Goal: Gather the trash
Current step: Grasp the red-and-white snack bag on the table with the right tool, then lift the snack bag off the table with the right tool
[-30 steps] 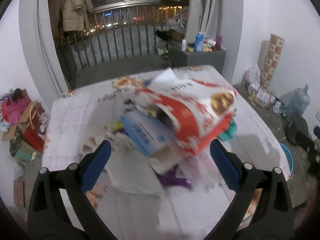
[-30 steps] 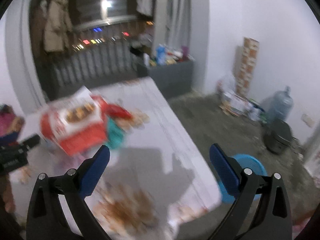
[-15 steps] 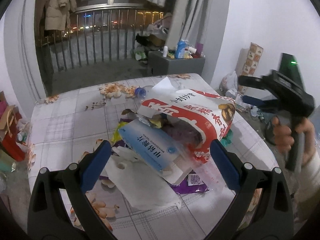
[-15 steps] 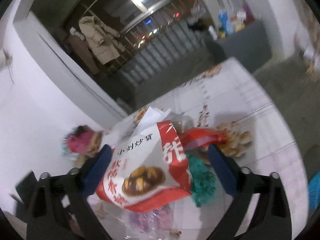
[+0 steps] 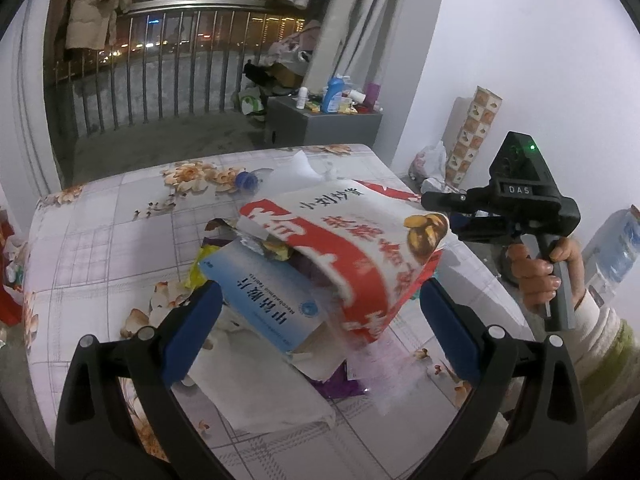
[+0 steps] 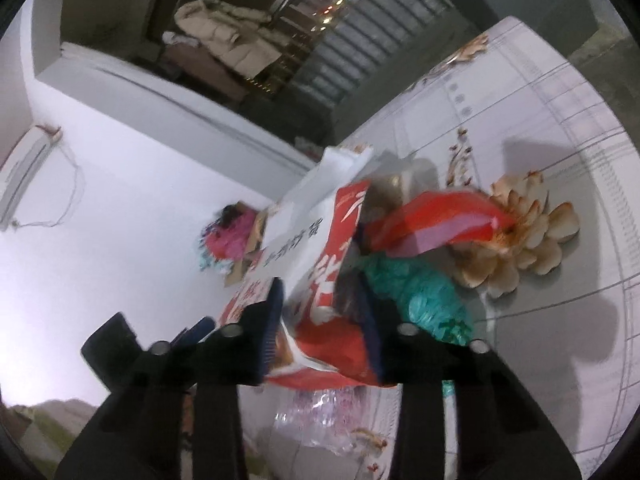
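A pile of trash lies on the flowered table point(image 5: 100, 240). On top is a big red and white paper bag point(image 5: 352, 240), over a blue medicine box point(image 5: 268, 300), white tissue point(image 5: 260, 392) and purple wrappers. My left gripper point(image 5: 320, 320) is open, just in front of the pile. My right gripper point(image 6: 320, 320) has rolled sideways and its jaws stand around the near corner of the red and white bag point(image 6: 320, 280); they are still partly apart. A teal plastic bag point(image 6: 420, 300) and a red wrapper point(image 6: 432, 216) lie beside it.
A crushed plastic bottle with a blue cap point(image 5: 248, 180) lies at the table's far side. A grey cabinet point(image 5: 328, 124) with bottles stands behind, near the balcony railing. A water jug point(image 5: 616, 248) and clutter stand on the floor to the right.
My right gripper swung in from the right, rolled sideways and narrowed around the bag's corner. My left gripper drew nearer the pile and stayed open.
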`<state>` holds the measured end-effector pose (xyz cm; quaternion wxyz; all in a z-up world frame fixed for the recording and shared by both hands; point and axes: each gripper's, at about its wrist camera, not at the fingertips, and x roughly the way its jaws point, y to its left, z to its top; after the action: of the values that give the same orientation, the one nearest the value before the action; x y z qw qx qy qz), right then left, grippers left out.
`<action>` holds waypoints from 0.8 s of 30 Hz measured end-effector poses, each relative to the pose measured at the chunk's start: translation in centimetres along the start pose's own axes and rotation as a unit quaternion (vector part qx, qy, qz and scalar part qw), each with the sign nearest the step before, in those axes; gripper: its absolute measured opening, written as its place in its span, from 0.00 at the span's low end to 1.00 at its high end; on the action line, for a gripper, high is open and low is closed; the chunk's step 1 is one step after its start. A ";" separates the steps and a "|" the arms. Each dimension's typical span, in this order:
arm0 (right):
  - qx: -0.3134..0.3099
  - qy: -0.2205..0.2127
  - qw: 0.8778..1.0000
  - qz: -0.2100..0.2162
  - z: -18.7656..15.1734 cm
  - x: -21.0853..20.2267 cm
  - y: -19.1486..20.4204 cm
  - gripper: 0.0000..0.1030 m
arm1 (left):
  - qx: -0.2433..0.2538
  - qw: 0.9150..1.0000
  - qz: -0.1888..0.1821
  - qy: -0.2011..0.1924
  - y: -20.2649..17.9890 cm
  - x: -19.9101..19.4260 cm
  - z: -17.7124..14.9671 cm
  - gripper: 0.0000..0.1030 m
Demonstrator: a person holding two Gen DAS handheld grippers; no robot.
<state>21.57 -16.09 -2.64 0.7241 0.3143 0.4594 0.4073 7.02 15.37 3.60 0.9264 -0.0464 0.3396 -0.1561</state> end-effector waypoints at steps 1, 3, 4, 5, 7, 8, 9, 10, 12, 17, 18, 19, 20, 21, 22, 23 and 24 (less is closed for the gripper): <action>-0.003 0.000 1.000 0.006 -0.2 -0.1 0.0 0.28 | 0.000 1.000 -0.001 0.001 -0.1 -0.1 -0.1 0.93; -0.012 0.002 1.000 0.025 -0.7 -0.7 0.7 0.23 | -0.004 1.000 -0.006 0.002 -0.1 -0.3 -0.3 0.93; -0.015 0.002 0.999 0.034 -1.0 -0.9 1.0 0.22 | -0.005 1.000 -0.008 0.001 -0.1 -0.5 -0.4 0.93; -0.018 0.000 0.999 0.040 -1.4 -1.1 1.3 0.20 | -0.005 1.000 -0.008 0.001 0.1 -0.6 -0.4 0.93; -0.018 -0.008 0.998 0.056 -2.1 -1.7 1.8 0.17 | -0.005 1.000 -0.007 -0.002 0.0 -0.9 -0.5 0.92; -0.018 -0.015 0.998 0.064 -2.2 -2.0 2.0 0.16 | -0.004 1.000 -0.007 -0.005 0.1 -1.0 -0.4 0.92; -0.016 -0.027 0.996 0.079 -2.4 -2.6 2.2 0.15 | -0.004 1.000 -0.008 -0.009 0.0 -1.4 -0.5 0.92; -0.015 -0.037 0.995 0.091 -2.5 -3.1 2.4 0.15 | -0.004 1.000 -0.010 -0.014 0.1 -1.7 -0.5 0.92; -0.015 -0.064 0.991 0.119 -2.6 -4.5 3.0 0.15 | -0.004 1.000 -0.013 -0.024 0.0 -2.5 -0.5 0.92; -0.027 -0.131 0.980 0.146 -3.4 -8.6 4.6 0.14 | 0.002 0.999 -0.021 -0.039 -0.5 -3.7 -0.8 0.92; -0.029 -0.141 0.980 0.140 -3.7 -9.1 4.9 0.14 | 0.003 0.999 -0.023 -0.040 -0.7 -3.8 -0.9 0.92; -0.030 -0.153 0.979 0.130 -4.1 -10.0 5.1 0.14 | 0.003 0.999 -0.025 -0.040 -0.8 -3.8 -1.0 0.92; -0.030 -0.162 0.979 0.122 -4.6 -10.8 5.0 0.14 | 0.003 0.999 -0.029 -0.040 -0.9 -3.8 -1.1 0.91; -0.029 -0.177 0.978 0.106 -5.2 -12.0 5.0 0.14 | 0.003 0.999 -0.032 -0.040 -1.1 -3.9 -1.1 0.91; -0.027 -0.189 0.977 0.093 -5.8 -13.1 4.9 0.14 | 0.003 0.999 -0.036 -0.039 -1.3 -3.8 -1.2 0.91; -0.025 -0.198 0.976 0.082 -6.2 -13.8 4.8 0.14 | 0.003 0.999 -0.039 -0.038 -1.4 -3.7 -1.1 0.91; -0.023 -0.211 0.975 0.066 -7.0 -15.1 4.7 0.14 | 0.002 0.998 -0.043 -0.036 -1.5 -3.6 -1.1 0.91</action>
<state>10.00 -26.56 4.73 0.7833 0.4062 0.2652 0.3887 3.32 15.07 5.21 0.9305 -0.0644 0.3031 -0.1951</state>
